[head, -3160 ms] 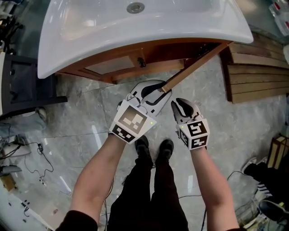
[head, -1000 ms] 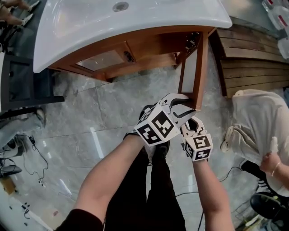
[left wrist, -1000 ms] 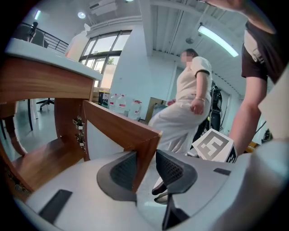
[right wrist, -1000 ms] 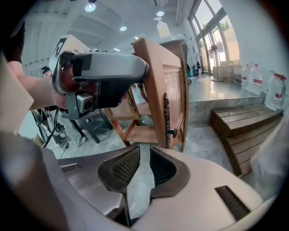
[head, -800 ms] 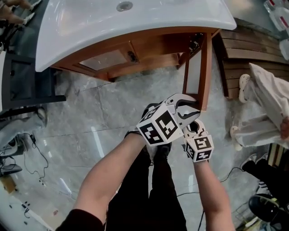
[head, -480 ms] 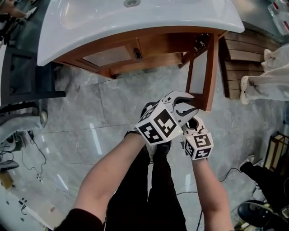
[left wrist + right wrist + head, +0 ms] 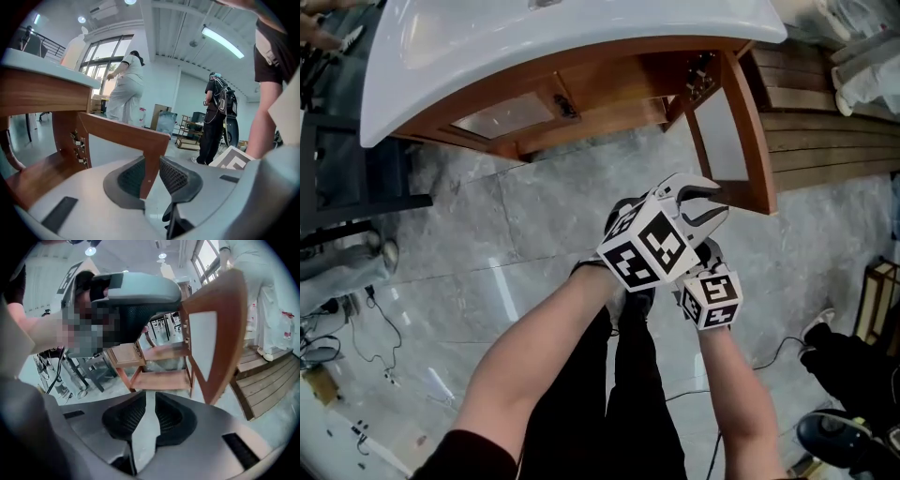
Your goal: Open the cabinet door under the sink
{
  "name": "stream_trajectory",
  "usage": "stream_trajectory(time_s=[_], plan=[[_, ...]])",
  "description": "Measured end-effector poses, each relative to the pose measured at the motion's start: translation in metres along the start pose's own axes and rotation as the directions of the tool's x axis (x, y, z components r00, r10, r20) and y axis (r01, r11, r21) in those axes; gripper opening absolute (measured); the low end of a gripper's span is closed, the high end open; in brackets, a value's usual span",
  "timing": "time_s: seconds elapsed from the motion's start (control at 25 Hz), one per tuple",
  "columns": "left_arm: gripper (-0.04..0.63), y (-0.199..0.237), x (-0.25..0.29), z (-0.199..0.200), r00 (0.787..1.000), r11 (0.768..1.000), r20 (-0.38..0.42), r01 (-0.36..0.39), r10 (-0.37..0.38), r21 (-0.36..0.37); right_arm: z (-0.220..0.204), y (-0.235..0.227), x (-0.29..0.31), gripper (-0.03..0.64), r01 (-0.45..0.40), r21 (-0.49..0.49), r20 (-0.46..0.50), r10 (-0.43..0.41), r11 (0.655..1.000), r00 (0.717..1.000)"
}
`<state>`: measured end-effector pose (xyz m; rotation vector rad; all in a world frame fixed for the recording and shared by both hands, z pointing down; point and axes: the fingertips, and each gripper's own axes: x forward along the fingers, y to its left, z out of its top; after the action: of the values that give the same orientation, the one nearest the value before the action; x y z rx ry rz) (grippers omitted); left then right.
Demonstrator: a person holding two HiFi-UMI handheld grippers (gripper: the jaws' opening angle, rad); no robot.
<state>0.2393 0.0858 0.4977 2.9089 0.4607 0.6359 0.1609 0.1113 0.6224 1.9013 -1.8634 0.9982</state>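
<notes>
The wooden cabinet (image 7: 609,89) stands under the white sink (image 7: 581,37). Its right door (image 7: 750,141) is swung wide open toward me, while the left door with its dark knob (image 7: 565,106) is closed. My left gripper (image 7: 712,199) hovers just short of the open door's free edge; its jaws have just been closing and nothing is pressed between them. In the left gripper view the door edge (image 7: 152,150) shows through the gap of the left gripper (image 7: 151,166). My right gripper (image 7: 705,258) sits below and behind it, slightly open and empty. The right gripper (image 7: 146,401) faces the open door (image 7: 220,333) and the cabinet shelf (image 7: 159,378).
Wooden planks (image 7: 834,112) lie right of the cabinet. A black frame (image 7: 347,178) and floor cables (image 7: 337,319) are at the left. A person's shoes (image 7: 848,361) show at the right edge. Two people (image 7: 124,89) (image 7: 215,117) stand beyond the door.
The right door has swung further open to the right. My left gripper has drifted up and right, off the door's edge. The person in light clothes has left toward the upper right.
</notes>
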Motion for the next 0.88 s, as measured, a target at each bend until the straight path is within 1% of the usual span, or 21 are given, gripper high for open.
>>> stream_trajectory(time_s=[0.2,0.28,0.4,0.6,0.88], plan=[[0.101,0.013,-0.008,-0.012,0.999,0.998,-0.005,-0.04,0.04,-0.041,-0.01,-0.013,-0.007,0.077,0.023,0.009,-0.004,-0.023,1.0,1.0],[0.1,0.021,-0.018,-0.017,0.998,0.997,-0.007,-0.066,0.066,-0.05,-0.011,-0.012,-0.007,0.075,0.026,0.009,-0.006,-0.026,1.0,1.0],[0.098,0.032,-0.035,-0.02,0.993,0.99,0.002,-0.117,0.117,-0.082,-0.007,-0.007,-0.007,0.075,0.019,-0.004,-0.014,-0.019,1.0,1.0],[0.092,0.064,-0.08,-0.031,0.974,0.966,0.02,-0.222,0.226,-0.132,0.015,0.013,0.013,0.074,-0.013,-0.049,-0.011,0.013,0.999,1.0],[0.089,0.114,-0.15,-0.068,0.937,0.921,0.003,-0.343,0.349,-0.184,0.053,0.046,0.06,0.074,-0.047,-0.102,-0.001,0.047,0.994,0.999]])
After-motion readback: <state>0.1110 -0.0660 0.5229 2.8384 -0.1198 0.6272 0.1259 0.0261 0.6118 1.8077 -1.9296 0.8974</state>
